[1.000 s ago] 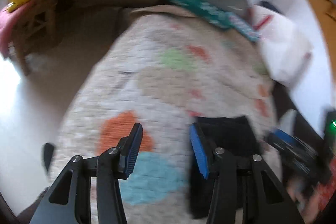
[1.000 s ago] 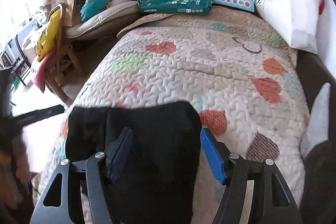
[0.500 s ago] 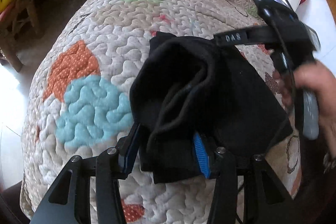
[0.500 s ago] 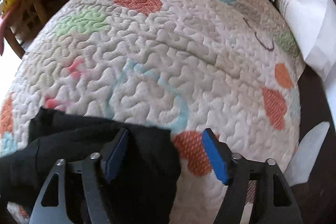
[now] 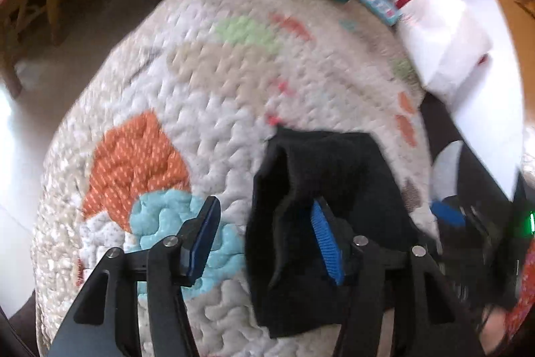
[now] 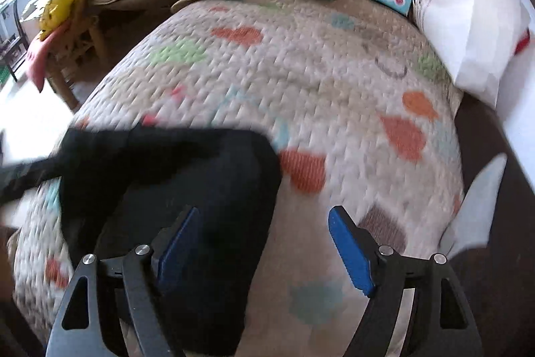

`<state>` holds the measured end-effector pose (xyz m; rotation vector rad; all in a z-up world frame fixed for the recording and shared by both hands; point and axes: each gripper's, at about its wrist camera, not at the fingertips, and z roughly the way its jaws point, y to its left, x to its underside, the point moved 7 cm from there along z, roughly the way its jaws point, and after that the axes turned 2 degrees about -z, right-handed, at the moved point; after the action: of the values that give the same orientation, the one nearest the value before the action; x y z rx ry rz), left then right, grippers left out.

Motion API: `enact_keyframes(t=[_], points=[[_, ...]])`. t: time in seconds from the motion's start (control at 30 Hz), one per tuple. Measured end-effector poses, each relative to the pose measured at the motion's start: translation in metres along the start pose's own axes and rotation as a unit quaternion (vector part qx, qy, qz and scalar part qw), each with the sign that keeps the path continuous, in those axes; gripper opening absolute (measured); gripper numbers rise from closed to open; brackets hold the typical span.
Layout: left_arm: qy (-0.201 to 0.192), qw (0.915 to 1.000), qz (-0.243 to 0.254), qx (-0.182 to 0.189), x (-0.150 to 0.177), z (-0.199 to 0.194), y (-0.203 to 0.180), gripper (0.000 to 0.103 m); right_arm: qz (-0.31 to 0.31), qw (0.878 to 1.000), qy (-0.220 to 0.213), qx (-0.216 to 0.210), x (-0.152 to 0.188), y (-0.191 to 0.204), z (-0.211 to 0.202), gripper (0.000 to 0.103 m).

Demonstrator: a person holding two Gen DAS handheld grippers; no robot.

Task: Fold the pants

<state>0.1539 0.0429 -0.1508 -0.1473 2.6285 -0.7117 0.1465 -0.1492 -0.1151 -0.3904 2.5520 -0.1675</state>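
Evidently the fold was at its closing stage: the black pants (image 5: 337, 189) lay as a compact bundle on the quilted bed cover (image 5: 217, 96), near its front edge, and looked already doubled over several times. Left gripper (image 5: 264, 240) had its jaws apart and held nothing; a raised ridge of cloth stood just beside its right finger, the left finger over bare quilt. Right gripper (image 6: 264, 253) also had jaws wide apart, the left finger over the bundle (image 6: 174, 189), the right finger over quilt. Both views were motion-blurred, so contact with the cloth could not be told. Both tools pointed forward and slightly down along the bed, toward the white pillow (image 6: 468, 22). Judgement: next move calls for flattening that ridge or squaring the bundle, otherwise withdrawal
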Motion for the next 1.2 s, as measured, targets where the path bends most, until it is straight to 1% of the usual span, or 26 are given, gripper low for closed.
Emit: enact_keyframes(t=[0.03,0.07,0.1,0.13,0.17,0.2,0.27,0.33,0.4,0.5,0.63,0.73,0.83,0.87,0.9,0.97,1.0,1.03,1.1,1.17,1.2], points=[[0.014,0.9999,-0.006,-0.003,0.003,0.009,0.004,0.066,-0.001,1.0,0.007,0.0,0.014,0.004,0.003,0.083],[0.02,0.9997,-0.015,0.003,0.006,0.014,0.007,0.067,-0.002,1.0,0.012,0.007,0.023,0.006,0.007,0.083],[0.013,0.9997,-0.018,0.011,0.006,0.013,0.007,0.069,0.0,1.0,0.017,0.017,0.034,0.006,0.014,0.083],[0.015,0.9998,-0.012,0.008,0.007,0.012,0.005,0.069,0.009,1.0,0.015,0.017,0.04,0.004,0.019,0.084],[0.017,0.9998,-0.003,0.004,0.008,0.012,0.002,0.069,0.021,1.0,0.011,0.013,0.043,0.002,0.021,0.086],[0.014,0.9999,0.006,0.001,0.009,0.009,0.0,0.069,0.041,0.999,0.007,0.007,0.046,-0.003,0.023,0.091],[0.012,0.9999,0.009,0.005,0.009,0.004,-0.002,0.069,0.065,0.998,0.011,0.001,0.047,-0.009,0.026,0.093],[0.004,0.9997,-0.006,0.024,0.009,-0.009,0.0,0.069,0.071,0.997,0.014,-0.006,0.047,-0.01,0.025,0.093],[-0.012,0.9992,-0.023,0.031,0.003,-0.019,0.006,0.069,0.073,0.997,0.013,-0.016,0.044,-0.012,0.021,0.093],[-0.035,0.9979,-0.047,0.029,-0.007,-0.031,0.018,0.069,0.094,0.995,0.0,-0.033,0.041,-0.019,0.009,0.093],[-0.032,0.9969,-0.067,0.027,-0.008,-0.029,0.027,0.069,0.132,0.989,-0.001,-0.069,0.032,-0.025,0.007,0.094],[-0.031,0.9982,-0.05,0.015,-0.006,-0.023,0.02,0.069,0.146,0.987,0.0,-0.07,0.02,-0.028,0.014,0.093],[-0.039,0.9988,-0.031,-0.001,-0.007,-0.022,0.016,0.069,0.137,0.987,-0.002,-0.086,0.008,-0.016,0.015,0.088],[-0.04,0.9988,-0.028,-0.002,-0.006,-0.022,0.015,0.069,0.122,0.989,0.005,-0.081,0.005,-0.009,0.016,0.086],[-0.04,0.9989,-0.026,0.001,-0.006,-0.023,0.014,0.069,0.109,0.992,0.02,-0.066,0.005,-0.003,0.02,0.084],[-0.041,0.999,-0.016,0.001,-0.003,-0.024,0.011,0.069,0.088,0.994,0.046,-0.047,0.013,0.002,0.031,0.077],[-0.043,0.999,-0.01,-0.002,-0.002,-0.025,0.009,0.069,0.082,0.994,0.054,-0.037,0.019,0.001,0.037,0.077],[-0.045,0.999,-0.003,-0.007,-0.001,-0.025,0.006,0.069,0.09,0.994,0.053,-0.037,0.024,-0.005,0.039,0.079],[-0.051,0.9985,0.009,-0.016,0.0,-0.024,0.001,0.069,0.124,0.99,0.054,-0.047,0.031,-0.02,0.043,0.086],[-0.051,0.9984,0.018,-0.018,0.001,-0.022,-0.003,0.069,0.155,0.984,0.061,-0.061,0.037,-0.031,0.046,0.087],[-0.045,0.9985,0.024,-0.019,0.004,-0.018,-0.005,0.069,0.167,0.981,0.061,-0.072,0.038,-0.032,0.046,0.087]])
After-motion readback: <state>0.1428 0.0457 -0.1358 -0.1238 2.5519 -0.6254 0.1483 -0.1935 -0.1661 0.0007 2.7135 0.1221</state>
